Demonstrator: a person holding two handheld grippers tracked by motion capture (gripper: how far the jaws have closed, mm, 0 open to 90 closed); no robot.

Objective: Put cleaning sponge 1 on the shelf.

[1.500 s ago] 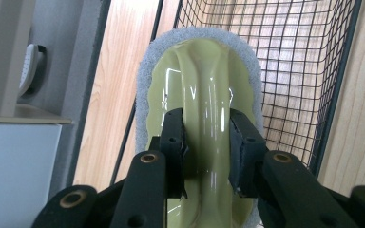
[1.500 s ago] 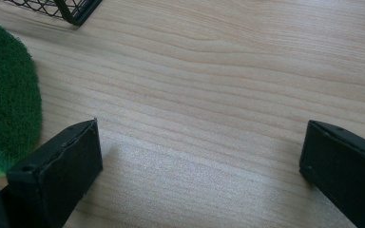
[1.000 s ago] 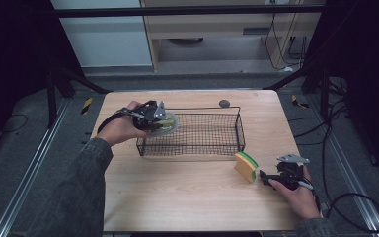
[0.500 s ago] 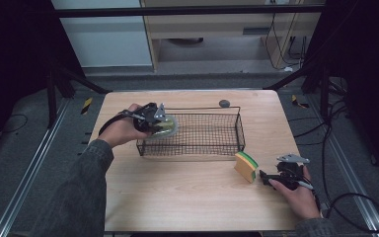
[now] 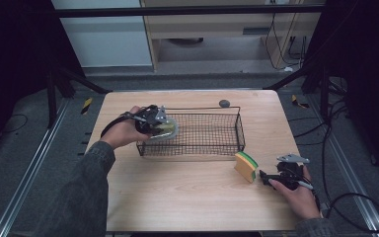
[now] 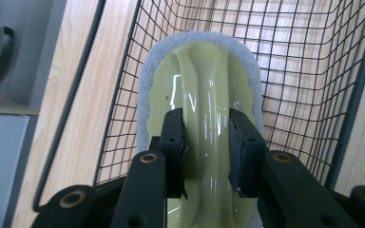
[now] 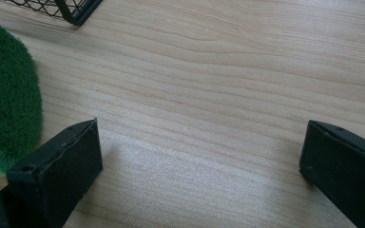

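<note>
A black wire basket [image 5: 212, 148] stands on the wooden table. At its left end, my left gripper [image 5: 160, 123] is shut on a scrubber [image 5: 170, 129] that has a pale yellow-green plastic handle and a grey pad. In the left gripper view the jaws pinch the scrubber's raised handle ridge [image 6: 206, 85], and the left gripper [image 6: 206, 128] points into the basket [image 6: 313, 71]. A yellow sponge with a green face [image 5: 246, 166] stands on edge in front of the basket's right end. Just right of it, my right gripper [image 5: 266, 177] rests open on the table. The right gripper [image 7: 199, 142] has bare wood between its jaws, with the sponge's green face [image 7: 4, 95] at the left.
A small dark round object [image 5: 224, 103] lies near the table's far edge, behind the basket. Bare table top [image 5: 177, 197] stretches between the basket and the near edge. A cable [image 5: 355, 207] trails off the table's right side from the right gripper.
The left gripper with the scrubber has shifted slightly toward the basket's near left corner. The right gripper and the sponge have stayed put.
</note>
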